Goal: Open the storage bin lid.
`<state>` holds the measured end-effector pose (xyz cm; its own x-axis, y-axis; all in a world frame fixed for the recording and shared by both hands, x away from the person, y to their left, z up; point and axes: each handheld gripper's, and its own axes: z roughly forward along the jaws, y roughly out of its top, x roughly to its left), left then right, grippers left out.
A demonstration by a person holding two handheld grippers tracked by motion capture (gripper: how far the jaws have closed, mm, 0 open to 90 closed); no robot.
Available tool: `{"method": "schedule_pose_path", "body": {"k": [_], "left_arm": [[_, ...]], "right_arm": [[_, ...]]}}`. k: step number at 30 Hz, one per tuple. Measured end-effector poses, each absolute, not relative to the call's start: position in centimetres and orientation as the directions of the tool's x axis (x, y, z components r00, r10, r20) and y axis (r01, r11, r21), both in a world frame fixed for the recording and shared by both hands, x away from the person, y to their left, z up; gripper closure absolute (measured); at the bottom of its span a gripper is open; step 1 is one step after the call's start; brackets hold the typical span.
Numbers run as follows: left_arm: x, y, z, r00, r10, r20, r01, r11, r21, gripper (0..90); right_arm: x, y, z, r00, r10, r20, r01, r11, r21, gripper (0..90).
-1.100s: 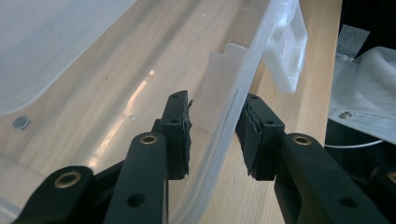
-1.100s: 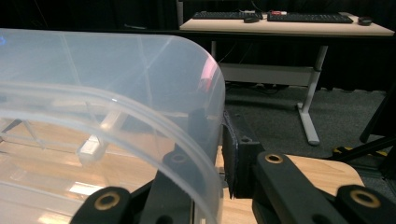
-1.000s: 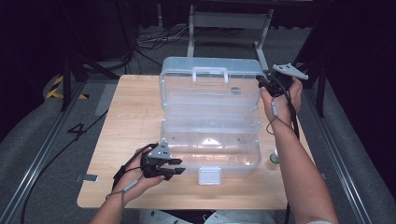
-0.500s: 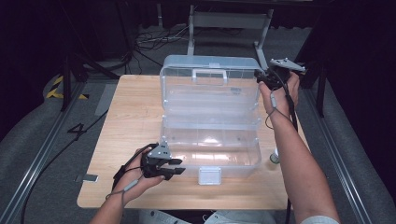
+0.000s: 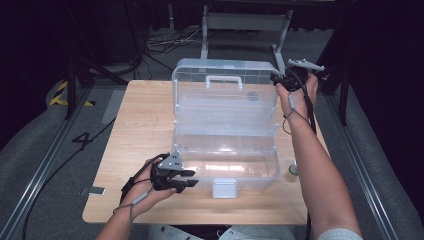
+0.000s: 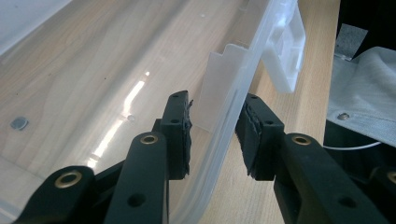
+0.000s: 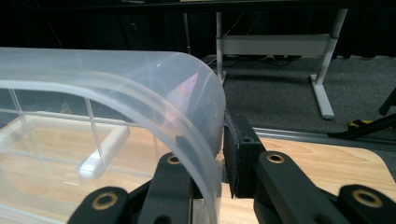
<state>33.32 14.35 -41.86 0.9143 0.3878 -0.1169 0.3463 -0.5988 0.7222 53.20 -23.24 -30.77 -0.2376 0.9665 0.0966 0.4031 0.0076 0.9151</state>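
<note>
Dark flooring is surrounding the wooden table [image 5: 135, 130], on which the clear plastic box [image 5: 225, 155] is standing open. The left gripper [image 5: 189, 181] is straddling the box's front wall near its white latch [image 5: 224, 188], jaws partly open and not pressing. The right gripper [image 5: 276, 80] is pinching the raised lid [image 5: 225, 95] at its far corner. Judged risk: the smooth curved rim slipping free, letting the lid drop. The left gripper view is revealing the gap beside the wall [image 6: 224, 126]; the right gripper view is showing pad [image 7: 238, 154] contact on the lid [image 7: 154, 93].

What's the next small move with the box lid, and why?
Probably swing the lid forward and down with the right tool: its jaws pinch the raised lid's corner rim, while the left tool straddles the base's front wall, steadying it.
</note>
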Motion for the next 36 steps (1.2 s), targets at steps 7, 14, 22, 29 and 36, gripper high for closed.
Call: {"method": "schedule_pose_path", "body": {"k": [7,14,22,29,36], "left_arm": [[33.3,14.4,-41.9,0.915,0.387,-0.115,0.344,-0.597,0.725,66.2],[33.3,14.4,-41.9,0.914,0.388,-0.119,0.346,-0.593,0.727,66.1],[33.3,14.4,-41.9,0.914,0.388,-0.119,0.345,-0.592,0.728,66.0],[33.3,14.4,-41.9,0.914,0.388,-0.117,0.344,-0.593,0.728,66.0],[33.3,14.4,-41.9,0.915,0.388,-0.112,0.341,-0.594,0.729,65.9]], "right_arm": [[53.9,-23.4,-31.2,-0.252,0.963,0.09,0.401,0.02,0.916,80.8],[54.4,-23.5,-31.5,-0.259,0.962,0.091,0.396,0.02,0.918,80.7],[54.9,-23.5,-31.9,-0.267,0.96,0.085,0.391,0.027,0.92,80.5],[55.6,-23.5,-32.2,-0.265,0.961,0.082,0.397,0.031,0.917,80.6],[55.9,-23.5,-32.7,-0.268,0.96,0.076,0.37,0.03,0.929,80.6]]}}
